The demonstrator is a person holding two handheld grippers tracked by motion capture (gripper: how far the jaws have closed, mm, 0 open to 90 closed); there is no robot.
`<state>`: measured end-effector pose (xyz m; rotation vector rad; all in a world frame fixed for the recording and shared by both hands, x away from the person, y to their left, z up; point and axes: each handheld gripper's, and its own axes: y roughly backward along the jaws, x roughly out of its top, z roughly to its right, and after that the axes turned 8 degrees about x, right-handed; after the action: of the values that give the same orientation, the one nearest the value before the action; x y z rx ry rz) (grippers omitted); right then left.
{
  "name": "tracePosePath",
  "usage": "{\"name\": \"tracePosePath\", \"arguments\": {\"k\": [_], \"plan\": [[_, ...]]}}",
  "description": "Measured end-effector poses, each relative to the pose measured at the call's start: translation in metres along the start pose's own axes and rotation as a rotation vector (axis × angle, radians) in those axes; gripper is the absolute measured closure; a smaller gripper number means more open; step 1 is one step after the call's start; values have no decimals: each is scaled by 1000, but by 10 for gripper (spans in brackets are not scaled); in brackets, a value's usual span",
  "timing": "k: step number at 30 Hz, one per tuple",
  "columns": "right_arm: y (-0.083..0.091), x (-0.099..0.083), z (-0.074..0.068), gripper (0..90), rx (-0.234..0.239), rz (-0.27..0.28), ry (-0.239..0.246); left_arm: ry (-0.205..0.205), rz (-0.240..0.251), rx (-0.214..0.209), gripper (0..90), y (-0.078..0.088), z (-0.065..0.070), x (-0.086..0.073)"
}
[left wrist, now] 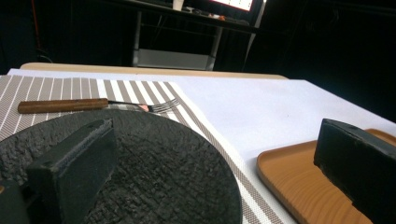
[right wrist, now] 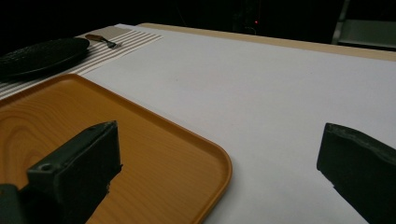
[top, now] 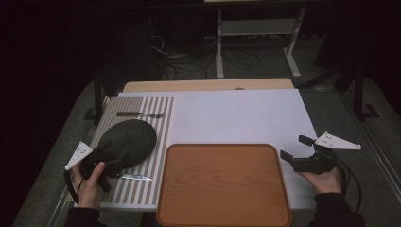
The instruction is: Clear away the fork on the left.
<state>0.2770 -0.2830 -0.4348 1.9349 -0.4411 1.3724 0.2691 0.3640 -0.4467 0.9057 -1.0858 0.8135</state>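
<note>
Risk lies at the dark plate [top: 126, 141], left of the wooden tray [top: 223, 183] on the striped mat [top: 142, 142]: the left hand-held gripper [top: 101, 166], jaws spread, could nudge it onto the fork [top: 140, 114] beyond. The right hand-held gripper [top: 295, 150], released, hovers right of the tray. White worktop [top: 236, 116], dim room.

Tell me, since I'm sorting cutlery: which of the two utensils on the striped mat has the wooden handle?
The fork, lying at the mat's far end beyond the black plate. The other utensil, at the plate's near edge, looks pale and shiny with no wood.
</note>
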Motion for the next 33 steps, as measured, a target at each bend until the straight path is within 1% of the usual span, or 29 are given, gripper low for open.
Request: {"name": "tracePosePath", "arguments": {"k": [2, 3, 4, 6, 11, 12, 13, 16, 17, 18, 19, 20, 21, 25, 27, 28, 29, 31, 33], "plan": [[0, 0, -1, 0, -2, 0, 2, 9, 6, -1, 0, 1, 2, 3], [0, 0, -1, 0, -3, -1, 2, 12, -1, 4, 0, 0, 3, 4], [0, 0, -1, 0, -4, -3, 2, 8, -8, 6, 0, 0, 4, 5], [0, 0, -1, 0, -5, -5, 0, 3, -8, 8, 0, 0, 4, 7], [1, -1, 0, 0, -4, 2, -9, 8, -31, 1, 0, 1, 1, 13], [1, -1, 0, 0, -5, 3, -10, -2, -39, 1, 0, 1, 1, 15], [1, -1, 0, 0, -6, 3, -11, -2, -39, 1, 0, 1, 1, 15], [1, -1, 0, 0, -6, 2, -11, -43, -58, -11, 0, 2, -1, 24], [1, -1, 0, 0, -6, 2, -11, -43, -58, -11, 0, 2, -1, 24], [1, -1, 0, 0, -6, 0, -11, -64, -62, -10, 0, 2, -2, 29], [1, -1, 0, 0, -6, 0, -11, -64, -62, -10, 0, 2, -2, 29], [1, -1, 0, 0, -6, 0, -11, -80, -68, 5, 0, 2, -2, 34], [1, -1, 0, 0, -6, 0, -10, -88, -76, 8, 0, 2, -3, 36], [1, -1, 0, 0, -6, 0, -11, -109, -97, 11, 0, 1, -4, 44], [1, -1, 0, 0, -7, 0, -11, -116, -94, 14, 0, 1, -5, 47], [1, -1, 0, 0, -6, -1, -11, -126, -93, 17, 0, 2, -7, 53], [1, -1, 0, 0, -6, -1, -11, -133, -94, 19, 0, 2, -7, 56], [1, -1, 0, 0, -6, 0, -10, -140, -95, 19, 0, 2, -8, 58], [1, -1, 0, 0, -6, -2, -12, -155, -115, 23, 0, 0, -10, 63]]}}
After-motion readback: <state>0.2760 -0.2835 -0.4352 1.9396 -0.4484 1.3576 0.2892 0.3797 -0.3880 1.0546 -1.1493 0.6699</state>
